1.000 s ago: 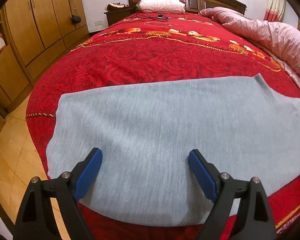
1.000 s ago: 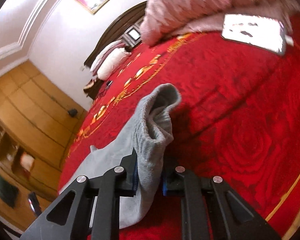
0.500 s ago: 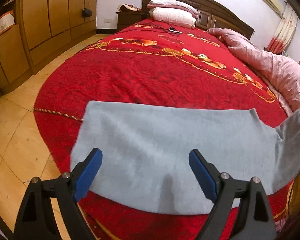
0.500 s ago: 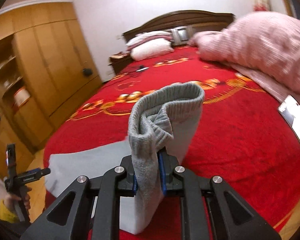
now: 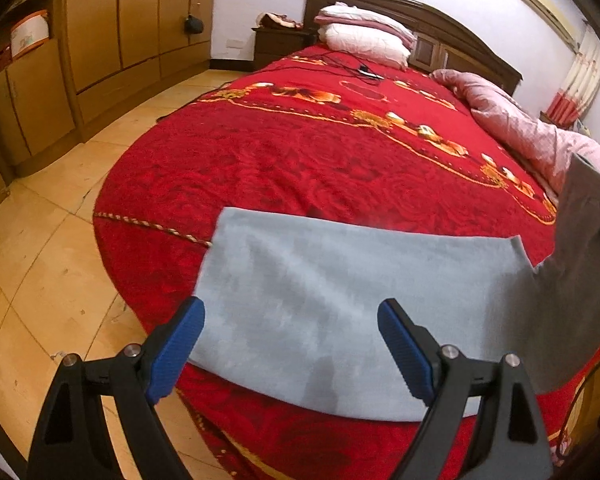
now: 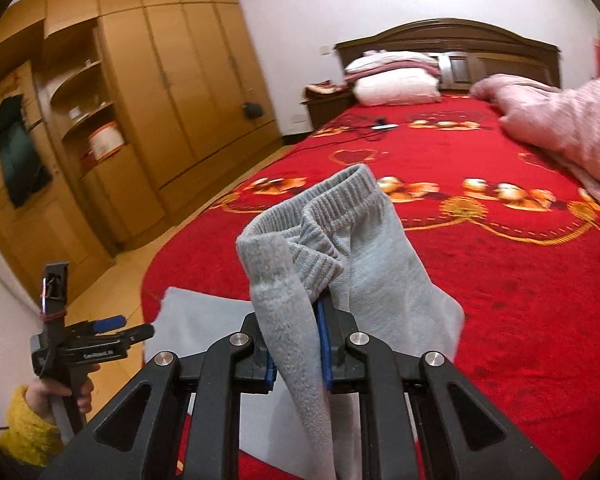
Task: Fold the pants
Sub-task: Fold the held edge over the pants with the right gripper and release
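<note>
1. The right tongs point(image 6: 296, 344) are clamped on a bunched wad near the waistband of the pants point(image 5: 340, 312), lifting that end off the bed point(image 5: 300, 152). The ribbed band flops loosely above the pads, so only part of the thickness seems pinched; a quick swing could let an inner layer slide out and the end drop in a heap.

2. The left tongs point(image 5: 290, 350) hang spread wide over the flat half of the pants, gripping nothing. Nothing pins that half, so a pull from the right would likely drag the whole garment across the bedspread instead of folding it.

3. The pants lie at the foot of the bed, their near edge close to the mattress edge. A drag toward the person could spill cloth over the side to the floor point(image 5: 60, 280).

4. The lifted end is twisted and rolled on itself. Laid down as it is, it would probably trap a crease or land skewed, with edges that do not meet.

5. The left tongs, seen in the right view held by a hand point(image 6: 66, 394) in a yellow sleeve, sit close to the fold path; the two could clash if the carried end crosses low.
</note>
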A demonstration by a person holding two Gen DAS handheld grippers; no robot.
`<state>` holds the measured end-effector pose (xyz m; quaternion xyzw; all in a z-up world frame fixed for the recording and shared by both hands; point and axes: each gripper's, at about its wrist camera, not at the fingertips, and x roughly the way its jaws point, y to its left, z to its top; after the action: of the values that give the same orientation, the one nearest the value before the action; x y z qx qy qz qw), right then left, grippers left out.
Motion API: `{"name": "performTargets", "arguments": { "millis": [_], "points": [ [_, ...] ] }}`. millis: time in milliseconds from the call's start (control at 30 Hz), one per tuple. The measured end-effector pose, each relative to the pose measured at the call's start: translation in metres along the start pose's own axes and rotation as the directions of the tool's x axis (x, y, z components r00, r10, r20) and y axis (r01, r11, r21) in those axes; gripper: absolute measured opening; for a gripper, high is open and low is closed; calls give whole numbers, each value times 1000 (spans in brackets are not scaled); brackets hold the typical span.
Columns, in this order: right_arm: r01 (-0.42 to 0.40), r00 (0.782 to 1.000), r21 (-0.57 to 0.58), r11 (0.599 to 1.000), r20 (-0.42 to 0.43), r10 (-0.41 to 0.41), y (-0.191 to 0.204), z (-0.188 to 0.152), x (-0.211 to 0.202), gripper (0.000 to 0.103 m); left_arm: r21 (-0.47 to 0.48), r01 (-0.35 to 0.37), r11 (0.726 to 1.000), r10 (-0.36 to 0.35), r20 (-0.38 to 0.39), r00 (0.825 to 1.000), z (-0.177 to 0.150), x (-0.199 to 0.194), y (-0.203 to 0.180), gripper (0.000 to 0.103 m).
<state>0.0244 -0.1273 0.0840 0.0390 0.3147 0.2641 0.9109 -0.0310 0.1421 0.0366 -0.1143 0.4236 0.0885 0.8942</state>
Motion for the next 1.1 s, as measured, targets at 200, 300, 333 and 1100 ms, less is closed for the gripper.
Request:
{"name": "performTargets", "arguments": {
  "millis": [200, 300, 333, 1100],
  "points": [
    [-67, 997, -61, 996, -45, 64, 44, 9, 32, 17, -47, -17, 999, 18, 22, 1000, -1, -8, 26, 91],
    [-103, 993, -92, 990, -70, 97, 67, 12, 49, 17, -73, -27, 997, 30, 27, 999, -2, -10, 40, 91],
    [-113, 991, -103, 988, -77, 106, 74, 13, 54, 17, -84, -30, 996, 32, 28, 999, -3, -10, 45, 91],
    [-331, 884, -346, 878, -439, 160, 222, -36, 200, 23, -239, -58, 969, 58, -4, 998, -30, 0, 110, 91]
  ]
}}
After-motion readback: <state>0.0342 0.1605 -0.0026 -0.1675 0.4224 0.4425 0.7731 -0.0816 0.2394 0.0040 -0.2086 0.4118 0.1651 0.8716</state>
